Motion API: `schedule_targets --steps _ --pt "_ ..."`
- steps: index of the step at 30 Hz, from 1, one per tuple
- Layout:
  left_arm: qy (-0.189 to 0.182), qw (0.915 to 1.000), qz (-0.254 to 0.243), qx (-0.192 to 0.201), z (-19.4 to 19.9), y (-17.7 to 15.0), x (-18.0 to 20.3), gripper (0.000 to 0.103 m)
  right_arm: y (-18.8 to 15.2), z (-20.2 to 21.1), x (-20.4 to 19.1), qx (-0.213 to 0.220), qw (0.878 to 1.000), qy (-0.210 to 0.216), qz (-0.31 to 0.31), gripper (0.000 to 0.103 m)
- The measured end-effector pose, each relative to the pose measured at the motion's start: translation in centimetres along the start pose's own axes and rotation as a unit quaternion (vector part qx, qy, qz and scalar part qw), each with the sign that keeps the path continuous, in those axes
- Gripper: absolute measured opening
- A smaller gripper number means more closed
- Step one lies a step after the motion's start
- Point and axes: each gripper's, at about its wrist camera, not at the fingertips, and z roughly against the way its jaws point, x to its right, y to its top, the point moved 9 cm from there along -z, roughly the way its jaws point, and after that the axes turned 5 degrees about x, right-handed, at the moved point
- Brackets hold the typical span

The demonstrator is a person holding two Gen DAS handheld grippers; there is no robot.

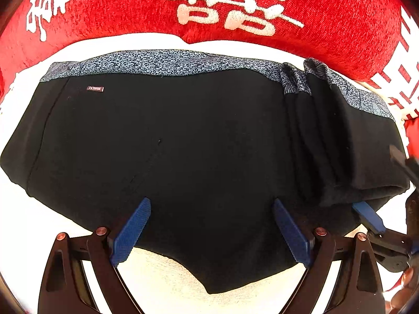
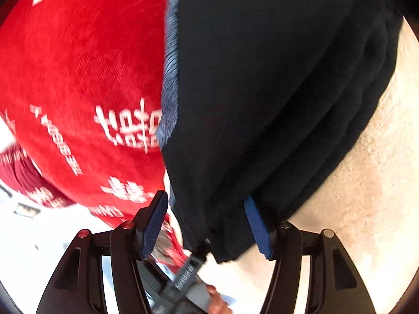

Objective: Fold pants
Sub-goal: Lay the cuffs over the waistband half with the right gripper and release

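Note:
Black pants (image 1: 183,136) with a blue speckled waistband (image 1: 167,61) lie folded on a white surface (image 1: 162,274). A small "FASHION" label (image 1: 95,88) sits near the upper left. My left gripper (image 1: 210,225) is open, its blue pads over the near edge of the pants. My right gripper (image 2: 207,225) is open around the folded end of the pants (image 2: 275,104), one pad on each side. It also shows at the right edge of the left wrist view (image 1: 369,217). The right wrist view is motion-blurred.
A red pillow or blanket with white characters (image 1: 222,5) lies behind the pants and shows in the right wrist view (image 2: 78,78) to their left. A cream textured surface (image 2: 366,183) lies right of the pants. A tag (image 2: 186,274) hangs below the pants' corner.

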Motion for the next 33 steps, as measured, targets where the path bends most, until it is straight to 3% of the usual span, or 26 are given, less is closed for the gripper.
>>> schedule_targets --steps 2,3,4,5,8,12,17,19,21,22,26,28,31,33 --pt "0.000 1.0000 0.000 -0.001 -0.1 0.0 0.0 0.095 0.3 -0.2 0.1 0.007 1.000 0.013 -0.025 0.065" --pt "-0.001 1.0000 0.000 -0.001 -0.1 0.0 0.1 0.095 0.4 -0.2 0.2 0.008 0.999 0.015 -0.032 0.060" --pt "0.000 1.0000 -0.001 -0.001 -0.1 0.0 0.0 0.095 0.5 -0.3 0.1 0.005 1.000 0.006 -0.027 0.047" --pt "0.001 1.0000 -0.002 -0.002 0.0 0.0 0.0 0.095 0.5 -0.2 0.0 0.000 1.000 -0.007 -0.013 0.013" --pt "0.013 0.9999 -0.003 0.009 1.9 0.8 -0.4 0.095 0.5 0.6 -1.7 -0.012 0.998 -0.028 0.051 0.013" --pt "-0.002 0.9987 -0.006 0.050 5.3 2.9 -0.2 0.095 -1.2 0.7 -4.3 -0.040 0.983 -0.077 0.162 0.013" --pt "0.013 0.9988 -0.024 0.039 5.2 3.9 0.9 0.095 -1.9 -2.5 -1.3 -0.061 0.962 -0.171 0.202 0.019" --pt "0.012 0.9983 -0.025 0.051 5.8 5.2 1.3 0.095 -2.1 -1.8 -1.9 -0.073 0.968 -0.149 0.187 0.031" --pt "0.012 0.9978 -0.029 0.058 6.4 5.8 1.8 0.095 -2.6 -0.1 -3.0 -0.085 0.964 -0.141 0.207 0.054" --pt "0.011 0.9978 -0.032 0.058 6.7 6.0 2.2 0.095 -2.7 0.9 -3.6 -0.084 0.961 -0.140 0.222 0.055" --pt "-0.008 0.9973 -0.046 0.057 7.6 7.5 5.4 0.095 -0.2 6.9 -6.4 -0.023 0.932 -0.176 0.318 0.055" --pt "-0.020 0.9967 -0.056 0.056 7.5 8.7 7.6 0.095 2.9 9.2 -7.6 0.021 0.915 -0.205 0.347 0.054" --pt "-0.028 0.9960 -0.072 0.045 5.6 9.7 10.7 0.095 6.4 10.2 -7.5 0.042 0.896 -0.242 0.370 0.049" --pt "-0.004 0.9957 -0.089 0.025 3.2 9.3 11.7 0.095 7.7 9.3 -6.5 0.037 0.886 -0.264 0.380 0.048"
